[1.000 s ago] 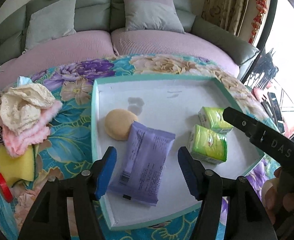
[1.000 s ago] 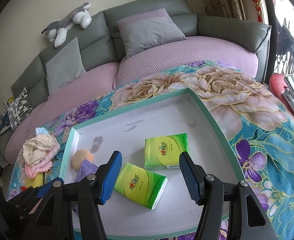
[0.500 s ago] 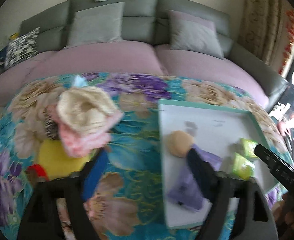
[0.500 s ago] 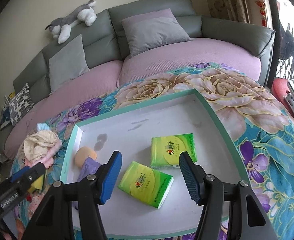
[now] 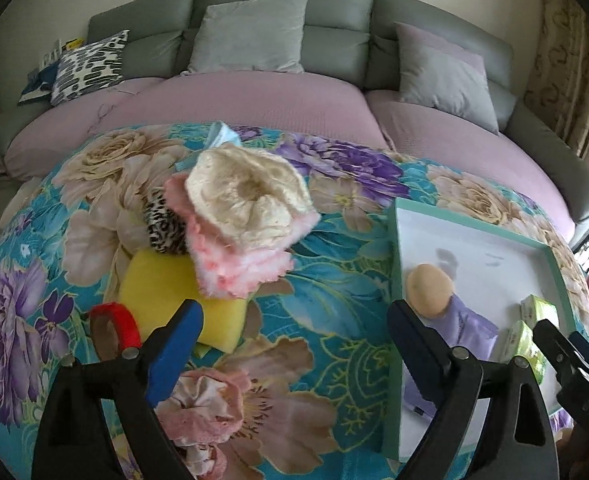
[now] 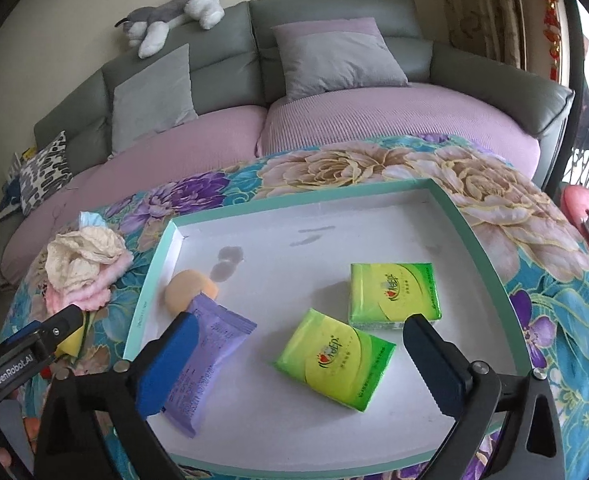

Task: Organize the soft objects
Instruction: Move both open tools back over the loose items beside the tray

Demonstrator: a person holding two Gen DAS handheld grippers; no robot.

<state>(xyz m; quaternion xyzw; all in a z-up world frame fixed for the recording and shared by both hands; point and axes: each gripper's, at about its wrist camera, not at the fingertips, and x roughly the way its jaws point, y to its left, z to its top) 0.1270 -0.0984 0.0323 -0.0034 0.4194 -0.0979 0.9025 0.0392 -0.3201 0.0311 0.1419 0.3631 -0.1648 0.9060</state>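
Two green tissue packs (image 6: 394, 294) in tray (image 6: 152, 284), "GenRobot.AI" on left gripper (image 5: 294, 342), both fingers just opened wide, empty

Two green tissue packs (image 6: 394, 295), one purple packet (image 6: 208, 364), one round sponge (image 6: 188, 294).

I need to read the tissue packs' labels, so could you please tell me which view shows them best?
The right wrist view: both green packs lie unobstructed in the tray, printed faces up. The left wrist view shows only slivers of them at the tray's far edge.
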